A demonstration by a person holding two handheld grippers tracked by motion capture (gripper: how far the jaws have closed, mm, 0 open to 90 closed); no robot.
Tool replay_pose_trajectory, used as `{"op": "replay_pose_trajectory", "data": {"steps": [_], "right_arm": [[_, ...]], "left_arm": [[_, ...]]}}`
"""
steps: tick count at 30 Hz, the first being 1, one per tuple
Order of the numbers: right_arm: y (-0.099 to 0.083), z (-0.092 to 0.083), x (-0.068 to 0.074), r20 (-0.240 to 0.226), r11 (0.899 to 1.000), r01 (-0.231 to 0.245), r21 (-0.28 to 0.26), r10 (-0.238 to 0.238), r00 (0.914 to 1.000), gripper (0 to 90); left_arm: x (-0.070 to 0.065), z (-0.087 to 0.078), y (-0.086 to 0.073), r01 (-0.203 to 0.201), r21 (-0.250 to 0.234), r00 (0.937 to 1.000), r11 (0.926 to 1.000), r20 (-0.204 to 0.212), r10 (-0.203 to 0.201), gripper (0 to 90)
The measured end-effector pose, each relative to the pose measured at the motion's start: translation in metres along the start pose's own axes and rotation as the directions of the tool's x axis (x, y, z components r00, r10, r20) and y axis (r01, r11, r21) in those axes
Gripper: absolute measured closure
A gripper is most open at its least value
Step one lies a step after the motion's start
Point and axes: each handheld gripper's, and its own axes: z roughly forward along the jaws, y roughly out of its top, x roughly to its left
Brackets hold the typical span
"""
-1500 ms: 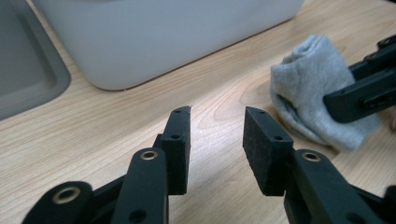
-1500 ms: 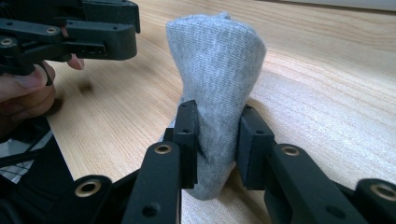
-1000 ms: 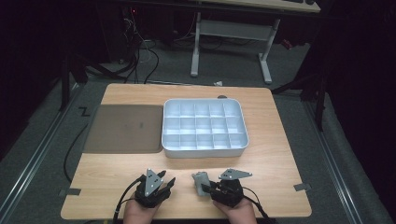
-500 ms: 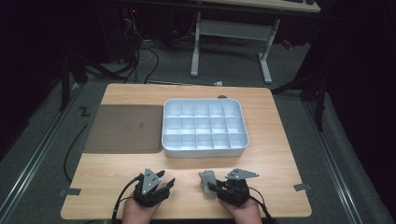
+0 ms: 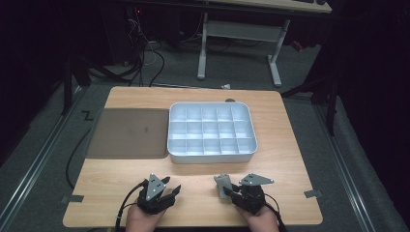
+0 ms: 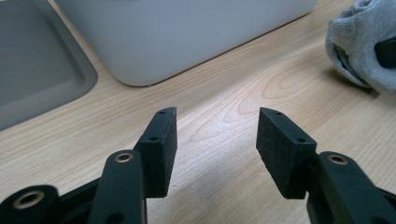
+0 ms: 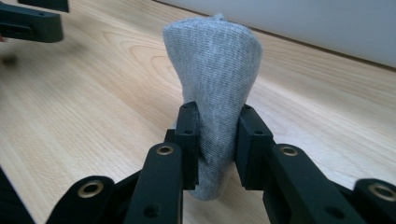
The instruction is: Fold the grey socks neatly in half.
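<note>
My right claw (image 7: pixel 215 140) pinches the grey sock (image 7: pixel 215 79) mid-bundle, soft, light and squashy, while my left claw (image 6: pixel 215 140), just widened, holds nothing

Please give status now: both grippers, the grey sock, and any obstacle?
Left gripper open, jaws just widened, nothing between. Right gripper shut on grey sock, near table edge. Path to compartment tray clear.

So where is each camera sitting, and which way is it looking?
High view: above the person's side, looking forward and down on the wooden table, the compartment tray and grey lid; both hands show at the bottom.
Left gripper view: on the left gripper, low, facing the tray wall; its open jaws show, with nothing between them.
Right gripper view: on the right gripper, looking along jaws clamped on a grey sock.
Shared: the sock appears in all three.
</note>
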Motion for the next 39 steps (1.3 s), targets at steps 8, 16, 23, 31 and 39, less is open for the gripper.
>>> {"op": "replay_pose_trajectory", "data": {"steps": [8, 16, 23, 31, 39], "right_arm": [[-0.003, -0.006, -0.007, 0.033, 1.0, 0.002, 0.003, -0.002, 0.9995, 73.9], [-0.004, -0.015, -0.017, 0.074, 1.0, 0.011, 0.025, -0.013, 0.9972, 73.9], [0.005, -0.024, -0.016, 0.133, 0.991, 0.078, 0.112, -0.093, 0.9868, 73.8], [0.009, -0.025, -0.016, 0.149, 0.98, 0.084, 0.182, -0.112, 0.9825, 73.7], [0.019, -0.022, -0.016, 0.146, 0.962, 0.091, 0.257, -0.131, 0.9805, 73.7]], "left_arm": [[0.008, -0.011, 0.006, -0.007, -0.031, 0.9998, 0.9995, 0.018, 0.008, 45.7], [0.023, -0.018, -0.005, 0.012, -0.028, 0.9998, 0.9995, 0.017, -0.011, 43.5], [0.026, -0.02, -0.007, 0.023, -0.035, 0.9996, 0.9991, 0.019, -0.023, 43.6], [0.027, -0.021, -0.008, 0.026, -0.031, 0.9994, 0.9992, 0.025, -0.025, 43.6], [0.028, -0.019, -0.008, 0.031, -0.031, 0.999, 0.999, 0.033, -0.03, 43.7]]}}
